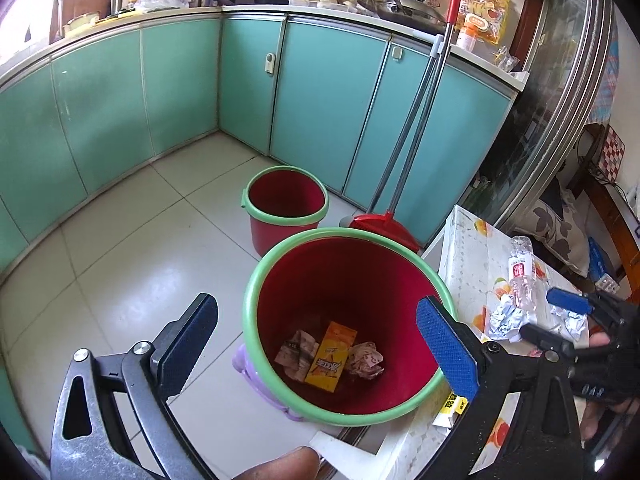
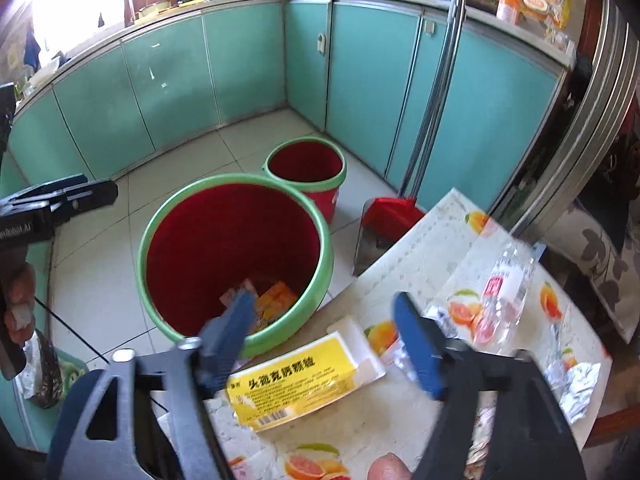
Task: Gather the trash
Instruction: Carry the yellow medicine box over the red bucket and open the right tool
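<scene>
From the left wrist camera, the left gripper (image 1: 316,336) hangs over the near red bucket (image 1: 348,412), jaws spread wide and holding nothing. At the bucket's bottom lie an orange drink carton (image 1: 330,356) and two crumpled wrappers, one on each side of it. A second, smaller bucket (image 1: 285,204) stands farther back by the teal cabinets (image 1: 320,92), with a red dustpan and broom (image 1: 384,222) to its right. On the table (image 1: 468,248) to the right lie a crushed plastic bottle (image 1: 520,276) and balls of crumpled foil (image 1: 506,318) — the right gripper (image 1: 554,316) reaches in over them, its jaws apart.

From the right wrist camera, the right gripper (image 2: 326,340) is open and empty above the table's near edge, just over a flat yellow-and-white box (image 2: 304,380). The bottle (image 2: 506,284) lies to the far right, foil (image 2: 576,388) at the near right. The bucket sits to the left, close against the table edge.

The box looks light and stiff but thin; it probably wants pinching across its short sides or by a raised corner, since it lies flat. The foil should be feather-light and will crush readily — any grip holds. The bottle seems slick and springy, best taken at the labelled middle.
</scene>
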Demonstrator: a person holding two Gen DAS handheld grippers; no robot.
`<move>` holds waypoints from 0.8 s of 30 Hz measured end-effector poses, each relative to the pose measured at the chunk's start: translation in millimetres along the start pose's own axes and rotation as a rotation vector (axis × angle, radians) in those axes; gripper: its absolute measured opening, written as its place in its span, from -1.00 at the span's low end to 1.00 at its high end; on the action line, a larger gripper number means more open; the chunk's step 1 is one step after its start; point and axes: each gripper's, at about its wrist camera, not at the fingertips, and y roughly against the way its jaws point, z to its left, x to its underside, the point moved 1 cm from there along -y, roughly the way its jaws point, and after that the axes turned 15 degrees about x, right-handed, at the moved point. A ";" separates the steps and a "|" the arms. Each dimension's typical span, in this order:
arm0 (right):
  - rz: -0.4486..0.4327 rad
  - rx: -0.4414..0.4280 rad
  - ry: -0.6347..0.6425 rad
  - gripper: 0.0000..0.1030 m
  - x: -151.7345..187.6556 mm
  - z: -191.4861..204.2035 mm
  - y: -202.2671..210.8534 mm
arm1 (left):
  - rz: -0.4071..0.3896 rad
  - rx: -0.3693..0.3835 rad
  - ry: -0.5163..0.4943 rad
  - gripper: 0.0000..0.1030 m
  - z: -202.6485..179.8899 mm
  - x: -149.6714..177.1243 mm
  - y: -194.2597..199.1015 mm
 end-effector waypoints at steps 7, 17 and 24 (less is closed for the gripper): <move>0.215 -0.078 -0.197 0.72 56.4 -4.1 -38.4 | 0.001 0.027 -0.008 0.94 -7.8 4.3 -2.1; 0.358 -0.118 -0.375 0.72 60.6 3.6 -79.4 | 0.011 0.026 -0.006 0.94 -9.2 10.6 0.2; 0.369 -0.151 -0.410 0.05 73.1 0.9 -84.0 | 0.003 0.031 -0.011 0.94 -10.0 10.1 3.3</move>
